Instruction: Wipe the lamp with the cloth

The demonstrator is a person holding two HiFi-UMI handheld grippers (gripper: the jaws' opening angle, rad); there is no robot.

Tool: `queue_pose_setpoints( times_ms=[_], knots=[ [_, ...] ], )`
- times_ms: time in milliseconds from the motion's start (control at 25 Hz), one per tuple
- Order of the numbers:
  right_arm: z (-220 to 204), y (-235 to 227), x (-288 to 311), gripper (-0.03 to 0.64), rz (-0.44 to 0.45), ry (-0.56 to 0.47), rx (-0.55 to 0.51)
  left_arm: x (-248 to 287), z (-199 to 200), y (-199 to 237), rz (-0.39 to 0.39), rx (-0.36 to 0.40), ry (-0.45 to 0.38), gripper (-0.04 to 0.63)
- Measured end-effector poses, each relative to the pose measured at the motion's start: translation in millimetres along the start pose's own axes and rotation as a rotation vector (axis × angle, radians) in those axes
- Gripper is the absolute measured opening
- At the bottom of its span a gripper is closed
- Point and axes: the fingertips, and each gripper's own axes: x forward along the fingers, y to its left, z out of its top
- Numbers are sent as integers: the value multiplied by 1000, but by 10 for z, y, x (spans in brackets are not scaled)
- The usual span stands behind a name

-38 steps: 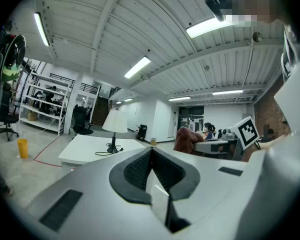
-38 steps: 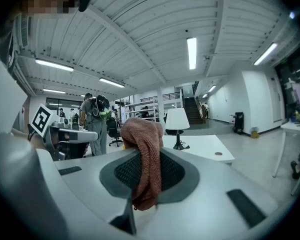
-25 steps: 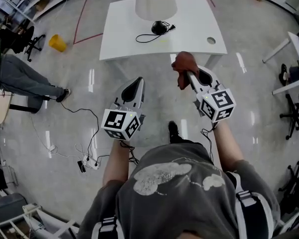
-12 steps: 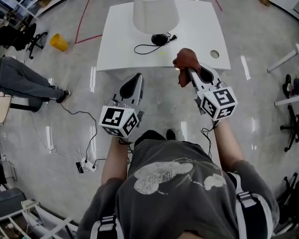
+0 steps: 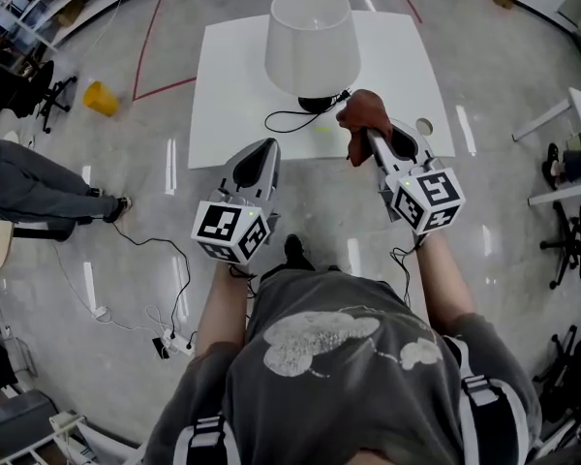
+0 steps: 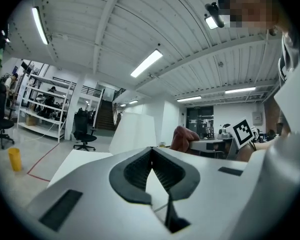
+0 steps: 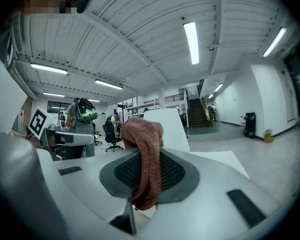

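Lamp (image 5: 312,37) on white table (image 5: 232,76), glossy floor (image 5: 513,163), right tongs (image 5: 367,139) pinching cloth (image 5: 358,114), left tongs (image 5: 262,155) closed, empty.

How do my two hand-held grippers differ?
The right hand-held gripper is clamped on the reddish cloth; the left hand-held gripper is shut on nothing. The left one sits left of the lamp, the right one right of it. Both reach over the table's near edge.
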Motion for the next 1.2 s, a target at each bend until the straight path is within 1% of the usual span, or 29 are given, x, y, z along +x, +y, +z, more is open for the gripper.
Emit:
queue_pose_setpoints(
  times_ms=[160, 400, 520, 640, 760, 880, 1000, 1200],
  knots=[
    [236, 13, 380, 58, -27, -26, -22, 234, 124, 347, -50, 15, -4, 8],
    [638, 48, 812, 58, -83, -82, -51, 528, 205, 804, -115, -6, -3, 8],
    [825, 27, 958, 58, -106, -113, -65, 668, 272, 886, -156, -9, -5, 8],
    [933, 29, 1055, 57, -127, -108, -106, 783, 279, 854, -198, -1, 2, 8],
    [911, 68, 1159, 58, -129, -104, -135, 855, 223, 863, -213, -5, 15, 8],
    [784, 106, 1164, 58, -105, -104, -135, 929, 145, 850, -211, -20, 28, 8],
    [567, 174, 1159, 58, -64, -43, -123, 1006, 95, 831, -204, -33, 40, 8],
    [295, 202, 1168, 58, -43, 18, -91, 1050, 60, 787, -204, -41, 49, 8]
  ],
)
